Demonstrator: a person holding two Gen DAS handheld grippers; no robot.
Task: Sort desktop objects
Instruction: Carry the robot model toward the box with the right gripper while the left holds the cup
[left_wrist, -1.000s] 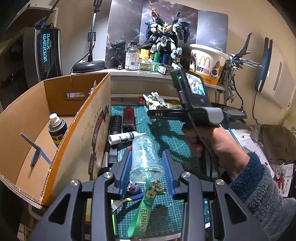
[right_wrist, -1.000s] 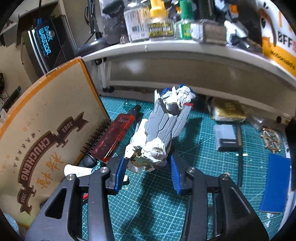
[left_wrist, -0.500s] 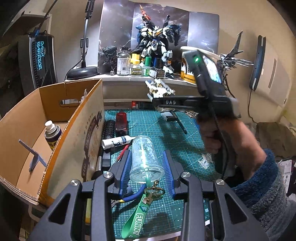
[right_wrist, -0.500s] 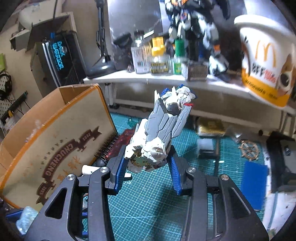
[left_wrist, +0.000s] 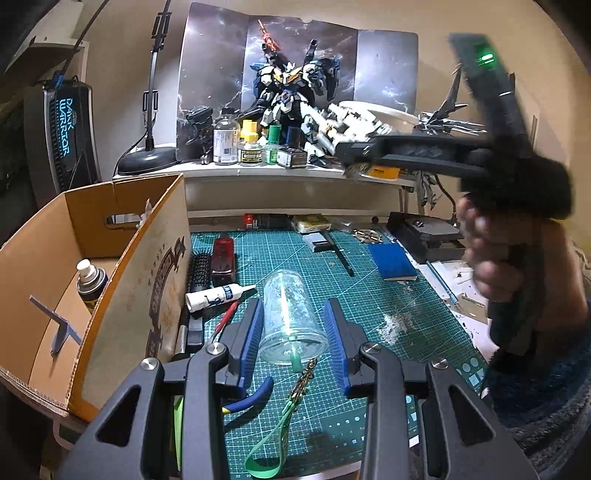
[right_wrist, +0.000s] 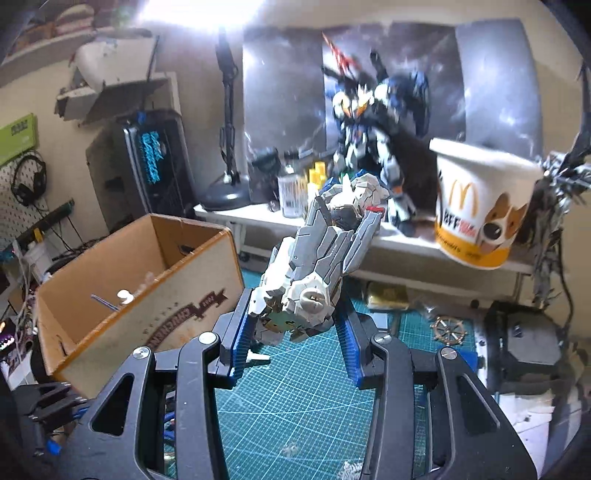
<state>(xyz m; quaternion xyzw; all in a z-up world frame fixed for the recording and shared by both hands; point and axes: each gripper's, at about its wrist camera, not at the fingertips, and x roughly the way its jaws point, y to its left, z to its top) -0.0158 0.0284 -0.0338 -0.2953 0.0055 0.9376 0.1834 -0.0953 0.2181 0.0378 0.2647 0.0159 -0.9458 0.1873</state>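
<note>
My left gripper (left_wrist: 293, 304) is shut on a clear plastic cup (left_wrist: 291, 317) lying on its side, low over the green cutting mat (left_wrist: 373, 317). A green lanyard (left_wrist: 266, 458) with a key clip hangs from the cup's mouth. My right gripper (right_wrist: 295, 306) is shut on a white and grey robot model (right_wrist: 317, 258), held high above the mat (right_wrist: 295, 413) at about shelf height. In the left wrist view the right gripper (left_wrist: 343, 147) is blurred at the upper right, in a person's hand (left_wrist: 491, 266), with the model (left_wrist: 347, 122) in front of the shelf.
An open cardboard box (left_wrist: 159, 258) stands at the left with a spray can (left_wrist: 90, 280) inside. A brush (left_wrist: 201, 269), glue tube (left_wrist: 218, 295), blue block (left_wrist: 391, 262) and small tools lie on the mat. The back shelf (right_wrist: 258, 218) holds bottles, a large robot figure and a paper bucket (right_wrist: 480, 214).
My right gripper has risen from just over the mat to shelf height, carrying the robot model. My left gripper has stayed nearly in place with the cup.
</note>
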